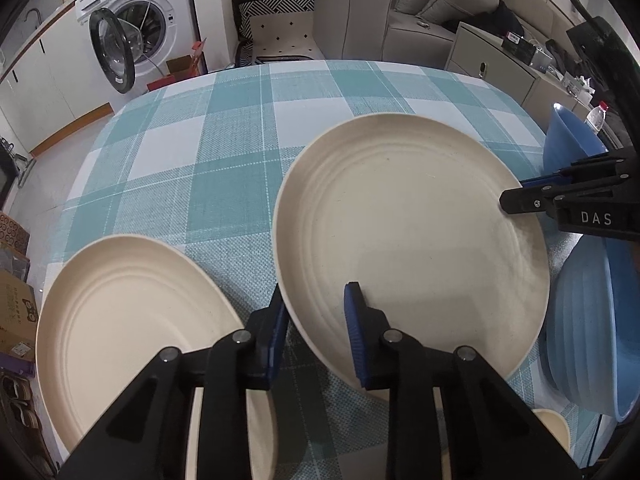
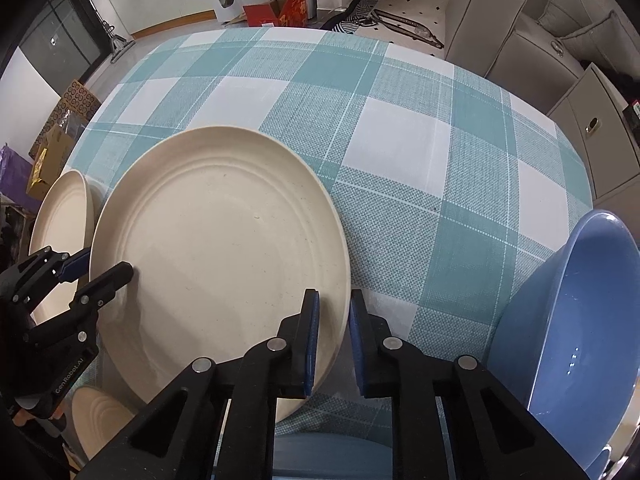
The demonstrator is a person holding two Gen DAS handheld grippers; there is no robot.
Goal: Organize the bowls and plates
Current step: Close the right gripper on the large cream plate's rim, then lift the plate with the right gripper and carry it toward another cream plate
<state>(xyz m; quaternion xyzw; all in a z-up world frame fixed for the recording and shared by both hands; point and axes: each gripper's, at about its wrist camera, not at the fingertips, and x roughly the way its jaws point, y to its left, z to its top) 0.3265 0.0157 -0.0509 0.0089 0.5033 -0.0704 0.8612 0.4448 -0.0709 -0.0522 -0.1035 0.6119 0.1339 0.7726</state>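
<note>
Now: large cream plate point(image 1: 412, 240) centre-right in left wrist view, lifted clear of checked tablecloth point(image 1: 208, 152), rim straddled on both sides. Left gripper point(image 1: 316, 332) fingers part-spread across near rim; right gripper point(image 2: 334, 344) likewise at lower centre of its view. Firm clamp: cannot tell. Second plate point(image 1: 132, 320) lower left, nearer left gripper.

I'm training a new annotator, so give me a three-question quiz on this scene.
1. True or false: the left gripper and right gripper both straddle the large plate's rim.
2. What colour is the bowl beside the right gripper?
3. The smaller plate lies on the large plate's: A) left B) right
Key: 1 true; 2 blue; 3 A
</note>
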